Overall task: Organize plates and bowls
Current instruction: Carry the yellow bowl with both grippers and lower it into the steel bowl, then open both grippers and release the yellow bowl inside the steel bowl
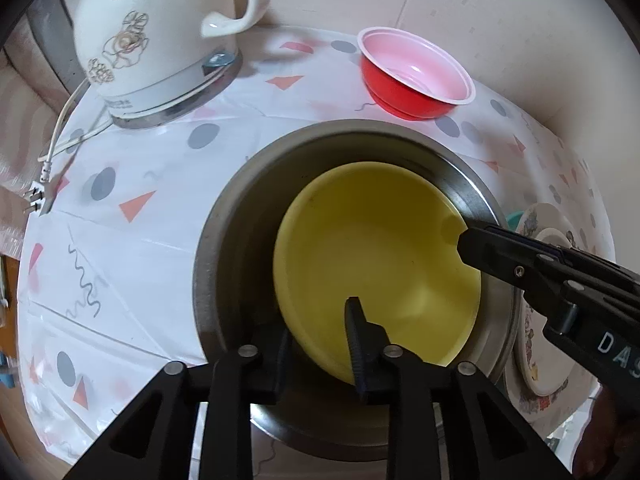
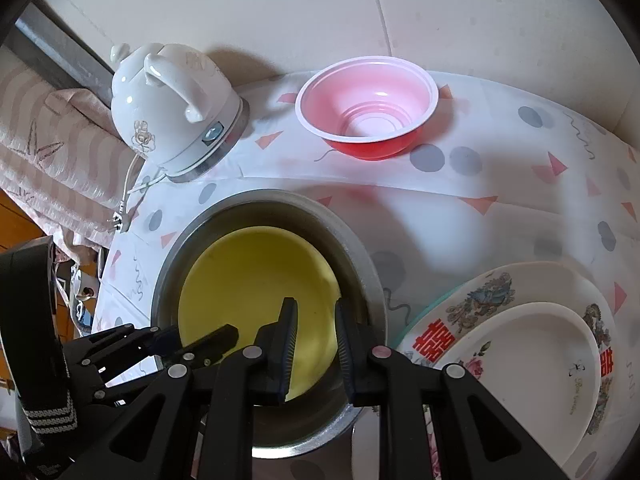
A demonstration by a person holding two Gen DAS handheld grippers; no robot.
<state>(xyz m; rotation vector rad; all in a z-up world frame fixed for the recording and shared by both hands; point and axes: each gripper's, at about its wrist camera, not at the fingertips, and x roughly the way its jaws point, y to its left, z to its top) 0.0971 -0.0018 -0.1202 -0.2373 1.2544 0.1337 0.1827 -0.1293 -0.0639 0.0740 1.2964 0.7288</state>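
Observation:
A yellow bowl [image 1: 380, 256] sits tilted inside a larger steel bowl [image 1: 248, 216]; both also show in the right wrist view, the yellow bowl [image 2: 256, 280] and the steel bowl [image 2: 360, 256]. My left gripper [image 1: 316, 344] straddles the yellow bowl's near rim, one finger inside and one outside, with a gap showing. My right gripper [image 2: 316, 340] straddles the yellow bowl's right rim, jaws apart; its tip shows in the left wrist view [image 1: 472, 244]. A red bowl [image 1: 416, 76] with a pink inside stands behind.
A white kettle [image 1: 160, 36] on its base stands at the back left, its cord and plug [image 1: 40, 196] trailing to the table's left edge. A stack of patterned plates [image 2: 520, 340] lies right of the steel bowl. The wall runs close behind.

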